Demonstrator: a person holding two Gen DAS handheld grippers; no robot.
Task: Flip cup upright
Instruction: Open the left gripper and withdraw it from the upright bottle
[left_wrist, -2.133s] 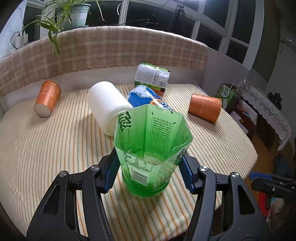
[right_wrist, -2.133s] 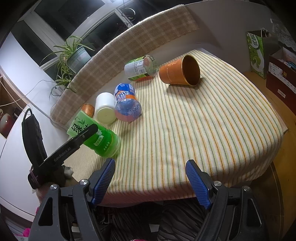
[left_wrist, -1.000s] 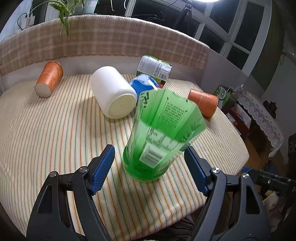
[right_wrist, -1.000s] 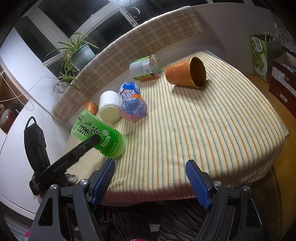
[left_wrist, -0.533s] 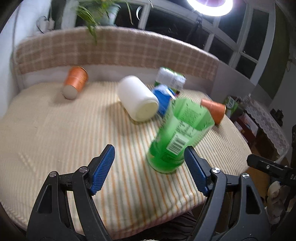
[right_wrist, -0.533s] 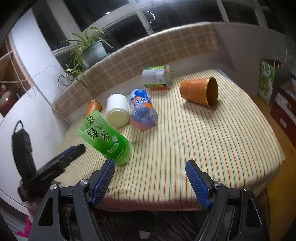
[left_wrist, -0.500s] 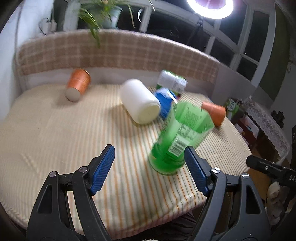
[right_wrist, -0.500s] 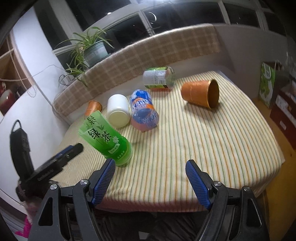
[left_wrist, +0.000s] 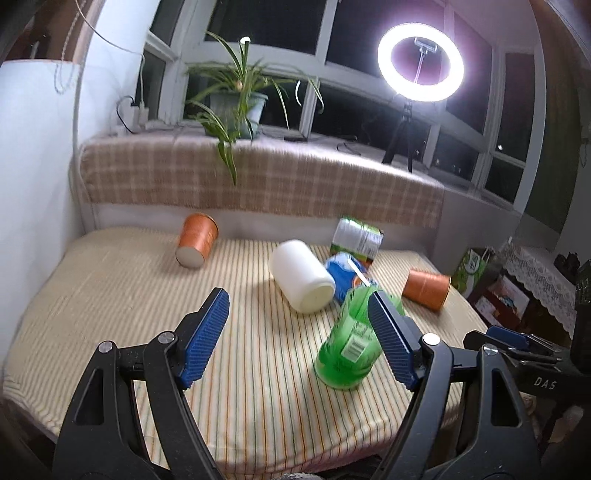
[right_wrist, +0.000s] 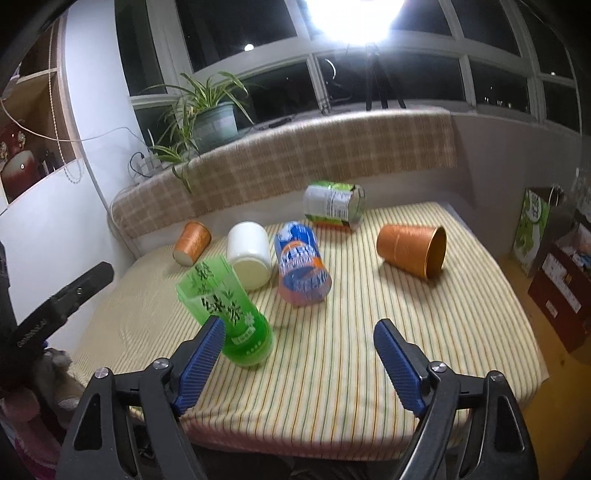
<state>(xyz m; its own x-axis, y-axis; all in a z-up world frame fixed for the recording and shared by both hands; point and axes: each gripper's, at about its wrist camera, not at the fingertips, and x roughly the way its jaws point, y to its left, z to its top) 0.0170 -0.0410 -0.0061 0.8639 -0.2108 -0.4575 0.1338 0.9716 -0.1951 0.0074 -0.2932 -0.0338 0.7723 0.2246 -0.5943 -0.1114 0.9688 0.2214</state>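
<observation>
The green cup stands on its base on the striped cloth covering the desk, mouth up but leaning to one side rather than plumb. Its body is translucent green plastic with printed characters and a barcode label. In the left wrist view the green cup shows partly behind the right-hand blue pad of the left gripper, whose fingers stand wide apart with nothing between them; the cup sits beyond that pad, not inside the gap. The right gripper hangs over the near edge of the desk, its fingers likewise spread wide and empty, the cup just beyond its left pad.

Behind the green cup lie several things on their sides: a white cup with its base toward the camera, a blue and orange cup just beside it, and a green and white can farther back near the plaid cushion. A small orange cup lies at the far left, and a larger orange cup lies well apart on the right, its open mouth facing right. A potted plant sits on the sill, and a ring light glows in front of the dark window.
</observation>
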